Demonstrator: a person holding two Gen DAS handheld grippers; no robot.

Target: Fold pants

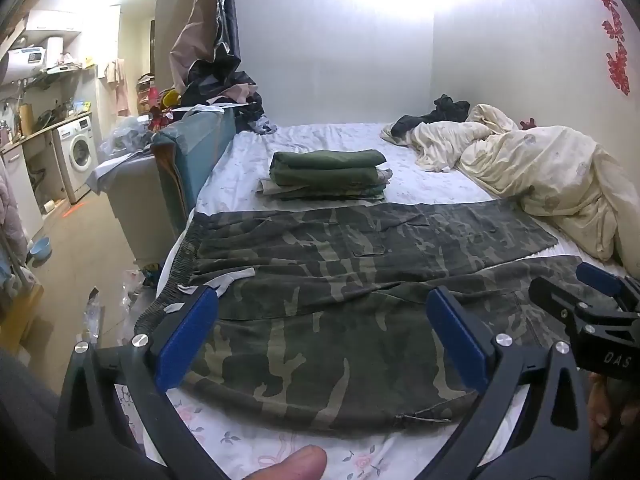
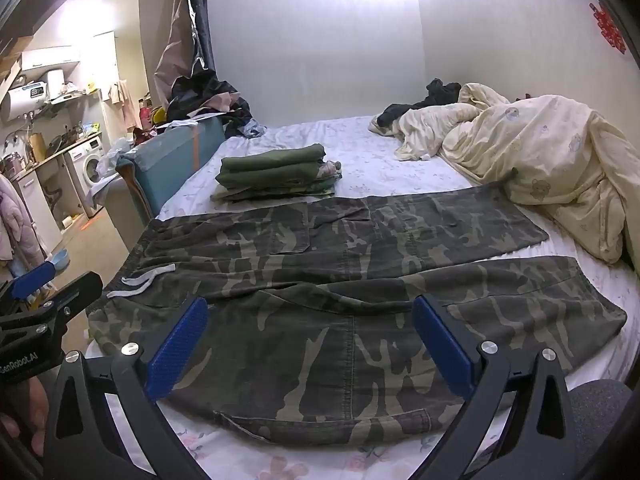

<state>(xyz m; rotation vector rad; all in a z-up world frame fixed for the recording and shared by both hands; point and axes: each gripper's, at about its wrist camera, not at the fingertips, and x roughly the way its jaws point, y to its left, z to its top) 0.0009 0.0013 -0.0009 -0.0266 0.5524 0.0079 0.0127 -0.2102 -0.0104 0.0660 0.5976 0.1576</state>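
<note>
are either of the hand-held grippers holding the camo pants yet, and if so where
Nothing is held. The left hand-held gripper and the right hand-held gripper both stand wide open above the camo pants, which lie spread flat on the bed.

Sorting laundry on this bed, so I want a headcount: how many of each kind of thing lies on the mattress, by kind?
Camouflage pants, spread flat: 1
Stack of folded clothes, olive green on top: 1
Cream quilt, bunched at the right: 1
Dark garment, crumpled by the wall: 1
Total: 4

How many pieces the stack holds cannot be told. Both grippers hang open above the pants.
</note>
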